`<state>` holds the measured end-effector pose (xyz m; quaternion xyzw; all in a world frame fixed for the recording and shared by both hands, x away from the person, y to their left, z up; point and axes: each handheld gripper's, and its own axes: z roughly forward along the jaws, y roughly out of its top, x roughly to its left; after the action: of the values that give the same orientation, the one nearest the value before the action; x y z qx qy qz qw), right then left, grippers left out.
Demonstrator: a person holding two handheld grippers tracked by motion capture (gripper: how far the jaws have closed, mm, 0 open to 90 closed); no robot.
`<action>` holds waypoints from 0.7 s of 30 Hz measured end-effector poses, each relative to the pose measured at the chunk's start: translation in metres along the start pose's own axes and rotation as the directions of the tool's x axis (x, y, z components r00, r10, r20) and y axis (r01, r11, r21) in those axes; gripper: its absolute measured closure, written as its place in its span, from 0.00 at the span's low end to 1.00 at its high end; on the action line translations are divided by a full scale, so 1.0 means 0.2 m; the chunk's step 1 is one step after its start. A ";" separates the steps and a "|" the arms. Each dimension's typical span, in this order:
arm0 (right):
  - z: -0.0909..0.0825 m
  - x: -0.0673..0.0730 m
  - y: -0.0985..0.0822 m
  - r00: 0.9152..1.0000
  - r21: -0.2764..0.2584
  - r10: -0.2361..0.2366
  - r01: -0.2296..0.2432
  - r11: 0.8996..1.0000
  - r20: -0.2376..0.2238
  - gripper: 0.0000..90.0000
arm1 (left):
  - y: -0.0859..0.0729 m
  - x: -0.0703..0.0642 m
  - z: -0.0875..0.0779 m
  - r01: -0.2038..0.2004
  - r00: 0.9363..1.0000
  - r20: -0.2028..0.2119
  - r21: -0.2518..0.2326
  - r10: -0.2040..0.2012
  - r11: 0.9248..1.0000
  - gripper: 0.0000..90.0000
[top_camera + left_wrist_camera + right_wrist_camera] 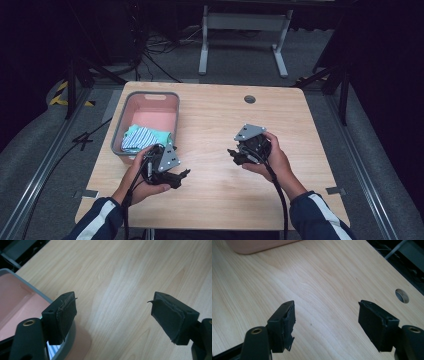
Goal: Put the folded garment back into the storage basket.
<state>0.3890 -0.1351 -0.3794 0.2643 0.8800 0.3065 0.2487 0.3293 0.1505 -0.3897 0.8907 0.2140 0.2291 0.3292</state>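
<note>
so, scene: a person is sitting at a wooden table [215,130] with a two-jaw gripper in each hand, both hovering just above bare wood.
left gripper [113,315]: its jaws are standing wide apart and gripping nothing; it is hanging right beside the near corner of the bin.
right gripper [325,322]: its jaws are also gaping wide with only wood between them; it is floating over the middle of the table, well apart from the bin.
bin [122,127]: a grey-rimmed pink bin is sitting at the left of the table.
cloth [142,137]: a folded striped and teal cloth is lying inside the bin, at its near end, close to the left gripper.
hole [402,295]: a round cable hole is showing near the far edge.
risk, bin: the left jaw is sitting so close to the rim that a reach toward the cloth could be knocking or sliding the light bin.
risk, cloth: a one-sided pinch is likely to be unfolding the cloth or lifting just one layer.
risk, pads: the black padding on the jaws is looking frayed, so grip on thin fabric may be slipping.
</note>
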 end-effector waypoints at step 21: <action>-0.07 -0.01 -0.31 1.000 0.008 0.014 -0.014 1.000 0.028 0.33 | -0.10 -0.11 0.15 -0.046 0.999 0.033 0.064 0.044 0.997 0.22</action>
<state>0.3621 -0.1843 -0.4115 0.2756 0.8758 0.3009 0.2579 0.3243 0.1375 -0.4294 0.9089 0.1962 0.2154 0.2983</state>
